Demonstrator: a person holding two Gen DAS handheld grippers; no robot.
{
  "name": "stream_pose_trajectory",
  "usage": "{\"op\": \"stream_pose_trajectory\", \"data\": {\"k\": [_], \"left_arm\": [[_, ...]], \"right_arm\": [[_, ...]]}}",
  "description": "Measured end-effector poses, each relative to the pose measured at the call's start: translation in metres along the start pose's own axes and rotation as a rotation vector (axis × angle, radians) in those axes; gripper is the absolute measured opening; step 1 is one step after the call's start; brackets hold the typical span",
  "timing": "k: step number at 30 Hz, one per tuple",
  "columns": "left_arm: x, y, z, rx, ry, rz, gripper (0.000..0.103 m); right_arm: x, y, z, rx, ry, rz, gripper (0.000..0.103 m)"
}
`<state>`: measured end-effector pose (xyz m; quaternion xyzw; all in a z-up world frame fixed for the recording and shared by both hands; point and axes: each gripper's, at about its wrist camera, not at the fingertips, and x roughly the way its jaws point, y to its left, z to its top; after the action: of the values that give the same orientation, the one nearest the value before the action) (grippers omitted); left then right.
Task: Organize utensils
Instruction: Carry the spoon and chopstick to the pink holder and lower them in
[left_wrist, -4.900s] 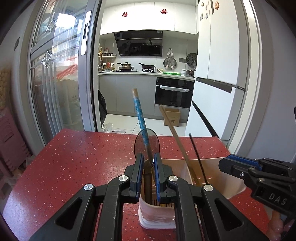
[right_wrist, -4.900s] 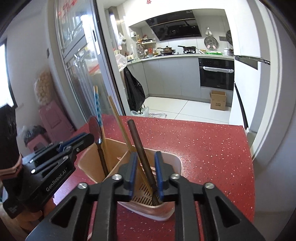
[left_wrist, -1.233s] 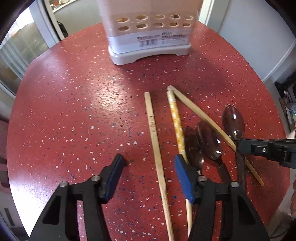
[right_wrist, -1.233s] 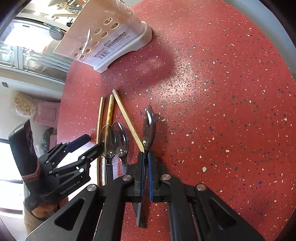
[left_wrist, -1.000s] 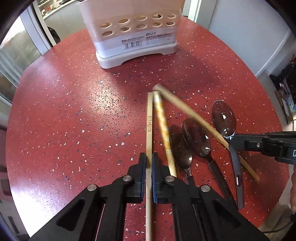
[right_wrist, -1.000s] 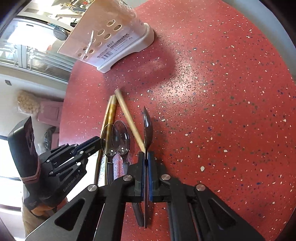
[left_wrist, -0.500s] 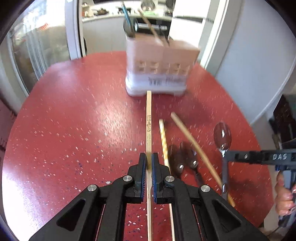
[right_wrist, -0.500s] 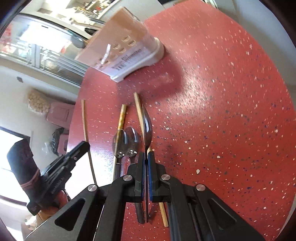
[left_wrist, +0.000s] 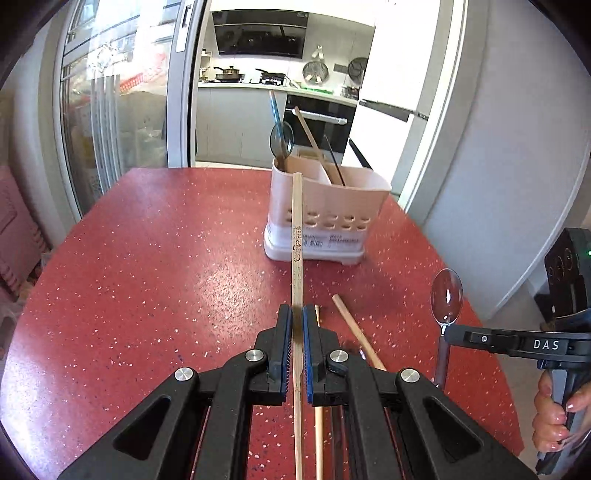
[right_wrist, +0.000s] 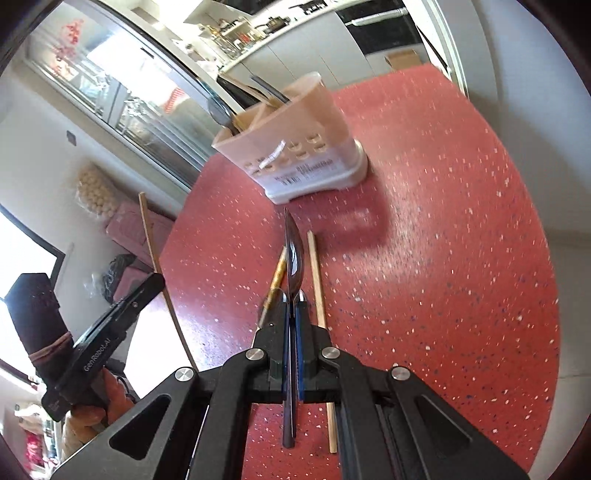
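Slippage was the main danger here. The left claw (left_wrist: 297, 319) was closed on a long wooden chopstick (left_wrist: 296, 236), gripping it near the middle, so a long free end pointed toward the utensil holder (left_wrist: 325, 218) that stood further back on the red counter (left_wrist: 147, 258). With so thin a stick between flat pads, it could probably turn or slide if its tip touched the holder's rim or the divider.

The right claw (right_wrist: 293, 306) was closed on the handle of a dark spoon (right_wrist: 293, 254), held on its edge, bowl forward, above the counter and near the holder's base. Seen from the left wrist, the spoon hung at the right side, well apart from the holder.

The holder already had a spoon, chopsticks and a dark thin utensil leaning in its compartments; a new piece could strike them and be pushed aside, or tip the light plastic holder. Both claws moving to it together might also collide. Two chopsticks, a plain chopstick (right_wrist: 317, 288) and a patterned chopstick (right_wrist: 277, 273), lay loose on the counter under the right claw.
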<state>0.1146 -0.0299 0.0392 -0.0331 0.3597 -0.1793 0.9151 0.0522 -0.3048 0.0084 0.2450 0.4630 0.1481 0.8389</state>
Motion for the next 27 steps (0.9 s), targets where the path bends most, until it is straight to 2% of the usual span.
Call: {"op": "stream_pose_trajectory", "data": {"k": [7, 14, 27], "left_arm": [[-0.001, -0.002, 0.020, -0.013, -0.071, -0.007, 0.035], [0.005, 0.000, 0.049, -0.044, -0.123, -0.021, 0.035], [0.037, 0.001, 0.141, -0.046, -0.241, -0.029, 0.035]], "right_arm": [[-0.017, 0.016, 0.019, -0.033, -0.055, 0.015, 0.003], [-0.029, 0.031, 0.060, -0.074, -0.122, 0.016, 0.003], [-0.024, 0.053, 0.159, -0.136, -0.233, 0.003, 0.003]]}}
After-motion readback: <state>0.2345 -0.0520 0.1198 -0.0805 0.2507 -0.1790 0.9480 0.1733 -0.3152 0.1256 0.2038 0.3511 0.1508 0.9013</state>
